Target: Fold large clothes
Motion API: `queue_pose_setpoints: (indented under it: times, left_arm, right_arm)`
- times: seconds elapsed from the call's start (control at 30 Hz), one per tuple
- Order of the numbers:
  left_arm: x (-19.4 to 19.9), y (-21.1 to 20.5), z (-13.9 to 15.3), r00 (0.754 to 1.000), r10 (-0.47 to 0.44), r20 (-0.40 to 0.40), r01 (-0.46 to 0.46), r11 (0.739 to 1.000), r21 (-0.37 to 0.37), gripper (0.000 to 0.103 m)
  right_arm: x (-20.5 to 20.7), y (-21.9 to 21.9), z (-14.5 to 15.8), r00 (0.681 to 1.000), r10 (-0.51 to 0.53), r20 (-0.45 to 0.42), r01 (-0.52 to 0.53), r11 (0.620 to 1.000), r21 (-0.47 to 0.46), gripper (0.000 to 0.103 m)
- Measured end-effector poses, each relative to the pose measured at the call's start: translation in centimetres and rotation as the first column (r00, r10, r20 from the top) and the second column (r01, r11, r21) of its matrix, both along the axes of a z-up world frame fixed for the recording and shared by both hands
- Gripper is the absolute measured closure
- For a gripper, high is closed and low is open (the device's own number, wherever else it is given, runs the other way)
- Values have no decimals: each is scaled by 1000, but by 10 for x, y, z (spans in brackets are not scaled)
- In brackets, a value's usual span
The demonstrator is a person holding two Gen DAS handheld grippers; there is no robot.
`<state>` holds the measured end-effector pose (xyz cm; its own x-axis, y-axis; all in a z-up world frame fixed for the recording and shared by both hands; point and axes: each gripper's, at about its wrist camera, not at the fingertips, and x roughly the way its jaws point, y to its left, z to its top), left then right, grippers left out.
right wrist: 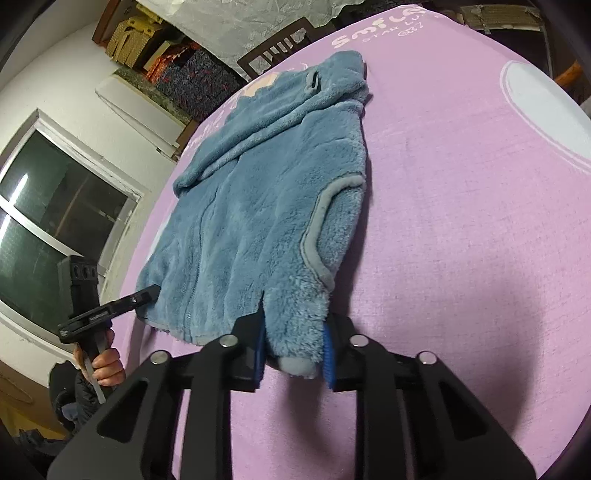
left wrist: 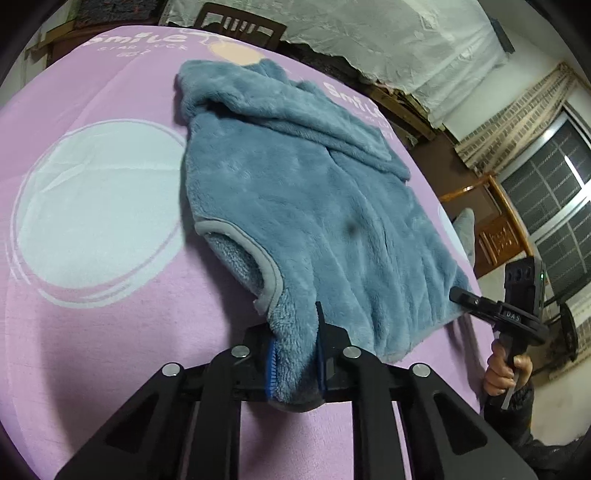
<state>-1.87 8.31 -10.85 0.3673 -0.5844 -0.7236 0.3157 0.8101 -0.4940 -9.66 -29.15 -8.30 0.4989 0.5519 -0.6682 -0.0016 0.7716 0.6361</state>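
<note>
A blue fleece jacket (left wrist: 303, 206) lies spread on a pink blanket (left wrist: 110, 314), hood end far, hem near. My left gripper (left wrist: 295, 354) is shut on a fluffy corner of the hem beside a grey-trimmed opening (left wrist: 258, 266). In the right wrist view the jacket (right wrist: 258, 206) fills the middle, and my right gripper (right wrist: 295, 350) is shut on another hem corner. Each view shows the other gripper at the far hem corner: the right one in the left wrist view (left wrist: 458, 295), the left one in the right wrist view (right wrist: 153, 291).
The pink blanket has white circles (left wrist: 96, 214) and "Smile" lettering (left wrist: 136, 40). A dark wooden chair (left wrist: 240, 26) stands behind the far edge. A window (right wrist: 48, 229) and wooden furniture (left wrist: 498, 229) lie beyond the blanket's side edge.
</note>
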Motion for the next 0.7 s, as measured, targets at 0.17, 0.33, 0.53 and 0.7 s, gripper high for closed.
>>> queue_pose_setpoints:
  times: [0.17,0.33,0.53,0.7]
  left_arm:
    - [3,-2,22,998,7,55,-8,1000,22,88]
    - [12,-8,56,992,9,123,-12,1000,24,88]
    - [36,-13,92,983,32,181,-37,999,25,88]
    - [67,-17,116,973,64,221,-72,997,26,88]
  right_arm:
    - [6,-6,14,1000,3,17,-4,998,63,82]
    - [18,-10,38,999,5,53,-11,994,110,83]
    - [50,-18,73,995,-17,98,3,990,142,83]
    - [97,-28,104,989,-53,141,32,988,149,83]
